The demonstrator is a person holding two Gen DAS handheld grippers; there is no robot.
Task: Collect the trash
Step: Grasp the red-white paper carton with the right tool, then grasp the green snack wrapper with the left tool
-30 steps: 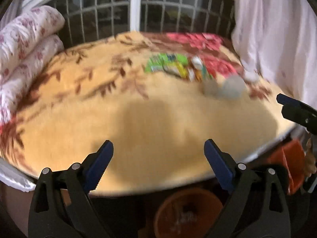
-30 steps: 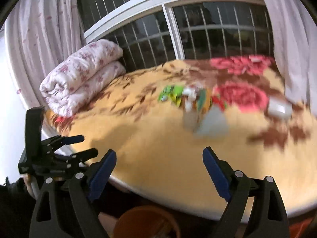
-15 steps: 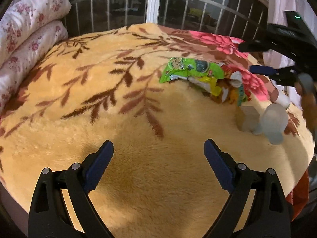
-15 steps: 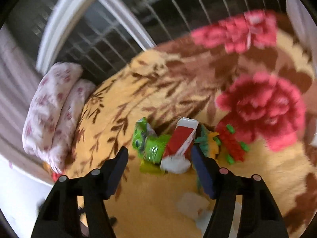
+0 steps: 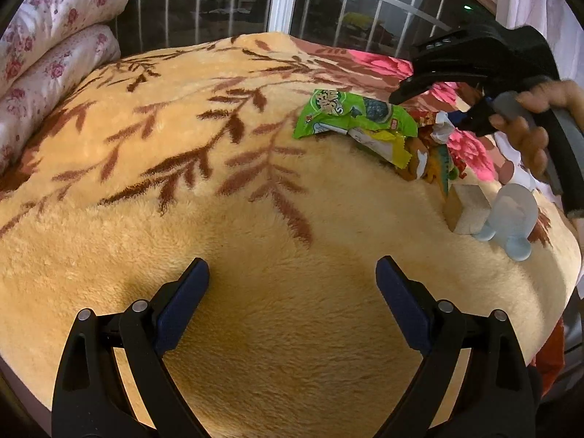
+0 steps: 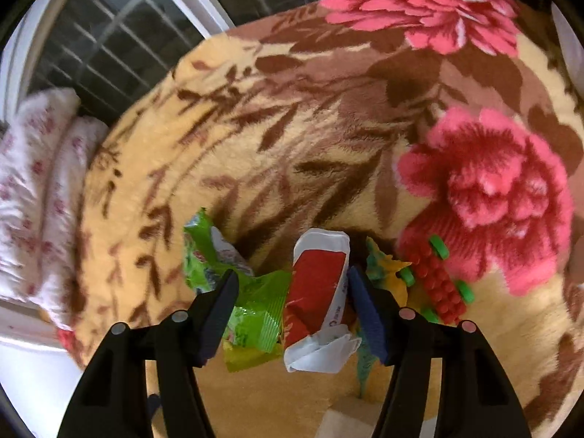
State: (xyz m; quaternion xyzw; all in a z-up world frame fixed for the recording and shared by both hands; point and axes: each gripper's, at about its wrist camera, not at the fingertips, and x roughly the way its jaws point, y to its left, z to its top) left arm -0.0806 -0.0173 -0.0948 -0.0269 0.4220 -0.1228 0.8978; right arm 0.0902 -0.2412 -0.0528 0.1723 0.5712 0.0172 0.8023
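A heap of trash lies on the flowered yellow blanket (image 5: 255,200). It includes a green snack wrapper (image 5: 350,116) (image 6: 255,314) and a red-and-white packet (image 6: 317,284). My right gripper (image 6: 292,292) points steeply down onto the heap and its jaws are closing, with the packet and part of the green wrapper between them. I do not see the pads pressing on either. A hand (image 5: 529,135) holds that gripper at the right of the left wrist view. My left gripper (image 5: 292,284) hangs open over bare blanket, well short of the heap, with nothing in it.
Beside the wrappers lie a green-and-yellow toy dinosaur (image 5: 443,168) (image 6: 383,273), a red studded toy with green wheels (image 6: 438,284), a wooden block (image 5: 467,208) and a pale blue translucent piece (image 5: 511,219). A rolled floral quilt (image 5: 47,36) lies at the left. A barred window (image 5: 219,3) stands behind.
The right gripper swung in over the bed, tipped down onto the trash heap and narrowed its jaws around the wrappers. The left gripper came forward over the blanket, then held still.
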